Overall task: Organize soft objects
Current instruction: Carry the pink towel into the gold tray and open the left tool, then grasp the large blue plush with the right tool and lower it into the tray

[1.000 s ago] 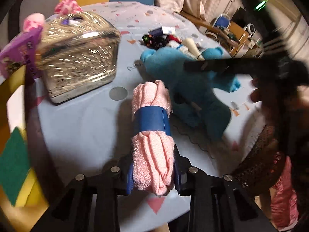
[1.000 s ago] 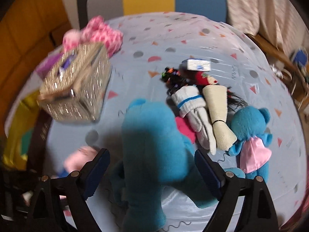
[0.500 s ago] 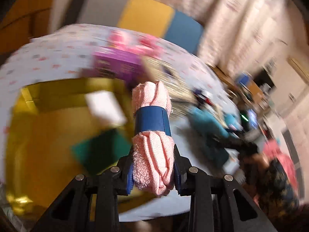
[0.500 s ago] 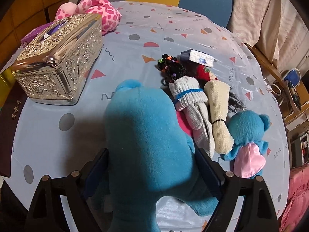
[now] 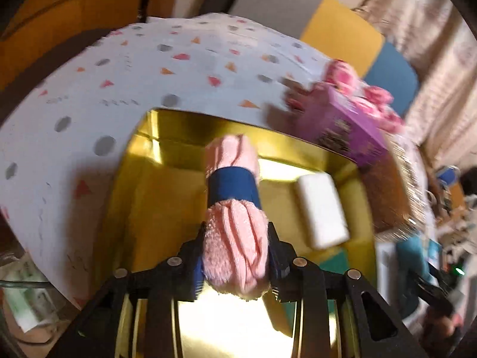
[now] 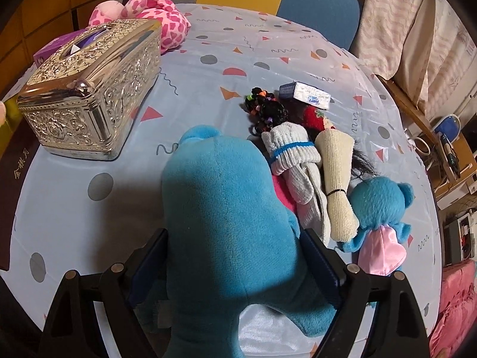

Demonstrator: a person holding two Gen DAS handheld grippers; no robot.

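My left gripper [image 5: 235,256] is shut on a rolled pink towel [image 5: 234,232] with a blue band, held above a shiny gold tray [image 5: 167,149]. A white block [image 5: 323,210] lies in the tray. My right gripper [image 6: 235,256] is shut on a big blue plush toy [image 6: 226,208] that stands up between its fingers above the table. On the table beyond it lie rolled white socks [image 6: 293,155], a beige roll [image 6: 337,179] and a small blue bear in a pink dress [image 6: 378,208].
A silver embossed box [image 6: 89,101] stands at the left, with a pink spotted plush [image 6: 161,12] and a purple box [image 5: 342,125] behind it. A dark hair-tie bundle [image 6: 268,113] and a tissue pack [image 6: 307,95] lie mid-table. Chairs stand at the far edge.
My left gripper has swung left with the pink towel, from above the table to above the gold tray. My right gripper has closed in on the blue plush and raised it slightly.
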